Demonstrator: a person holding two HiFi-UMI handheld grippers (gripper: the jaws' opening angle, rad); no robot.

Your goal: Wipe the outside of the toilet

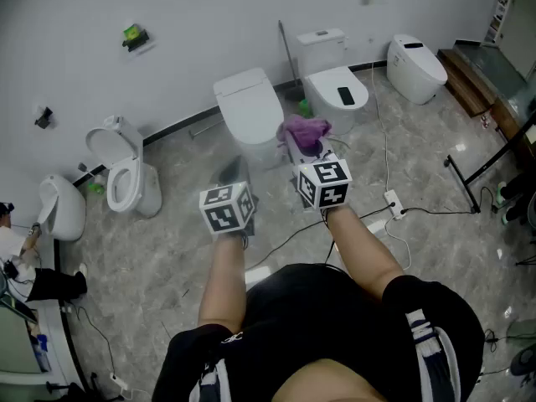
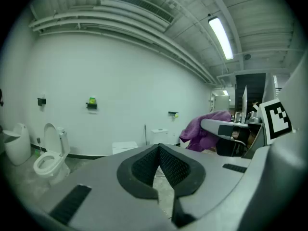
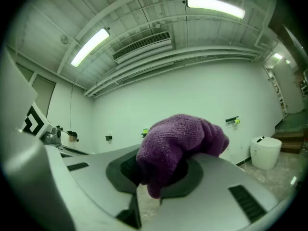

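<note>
Left gripper (image 2: 158, 153) clenched on nothing, pads meeting at the tips. Right gripper (image 3: 161, 174) clamped on purple cloth (image 3: 180, 141), which is bunched up above the jaws. Both held over grey marbled floor (image 1: 159, 275). White cables and power strip (image 1: 393, 202) on it to the right. Toilet (image 1: 249, 111) just ahead of the grippers, lid down, cloth clear of it. Open-lid toilet (image 1: 126, 174) to the left. Tank toilet (image 1: 335, 86) and rounded toilet (image 1: 416, 67) further right. All backed against white wall (image 1: 218, 15) with dark skirting. Small holder (image 1: 135, 37) mounted high on it.
</note>
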